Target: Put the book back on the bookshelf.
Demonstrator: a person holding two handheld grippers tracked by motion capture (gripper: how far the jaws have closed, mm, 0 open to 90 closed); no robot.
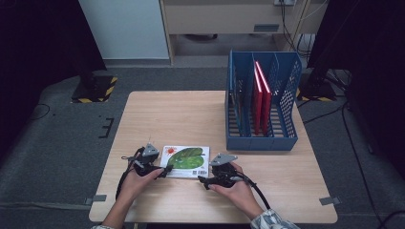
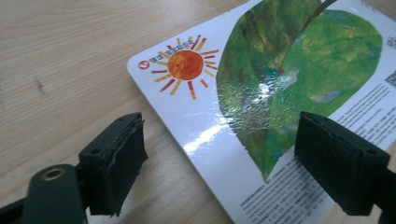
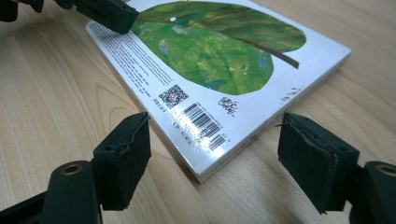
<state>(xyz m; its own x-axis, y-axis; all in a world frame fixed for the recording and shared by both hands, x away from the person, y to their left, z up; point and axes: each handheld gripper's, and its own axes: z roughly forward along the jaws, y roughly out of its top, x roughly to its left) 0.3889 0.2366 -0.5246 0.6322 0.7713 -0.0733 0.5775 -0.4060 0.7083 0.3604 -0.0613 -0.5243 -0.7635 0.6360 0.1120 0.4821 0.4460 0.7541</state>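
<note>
A picture book (image 1: 186, 160) with a green leaf and an orange sun on its white cover lies flat near the table's front edge. My left gripper (image 1: 165, 171) is at the book's left front corner, open; in the left gripper view (image 2: 229, 163) its jaws straddle the edge of the book (image 2: 261, 93), one over the wood and one over the cover. My right gripper (image 1: 203, 181) is at the right front corner, also open. In the right gripper view (image 3: 215, 163) the barcode corner of the book (image 3: 210, 60) sits between its jaws, untouched.
A blue file rack (image 1: 261, 138) stands at the table's back right, with red books (image 1: 261, 98) upright in one slot. Bare wooden table (image 1: 172, 114) lies behind the book. The left gripper's jaw (image 3: 105, 11) shows over the book's far corner.
</note>
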